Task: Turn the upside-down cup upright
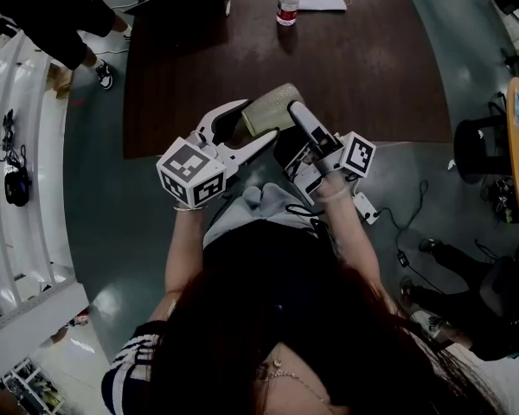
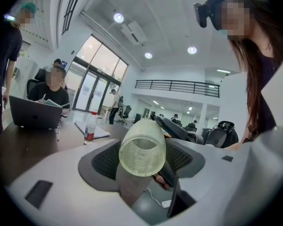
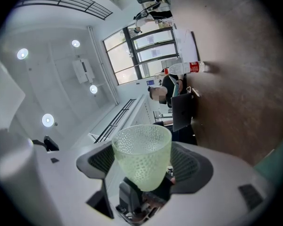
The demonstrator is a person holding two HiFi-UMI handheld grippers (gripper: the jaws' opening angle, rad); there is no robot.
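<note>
Both tongs grip the cup, which lies sideways above the tabletop's near edge. Your left tongs and right tongs each press wide across it.

The pale green translucent cup has a pebbled, bumpy wall with a faint sheen (glass or plastic, hard to tell). The left gripper and right gripper have smooth matt white plastic shells and dark ribbed pads. The dark brown table looks like matt wood. The grey floor is glossy.
</note>
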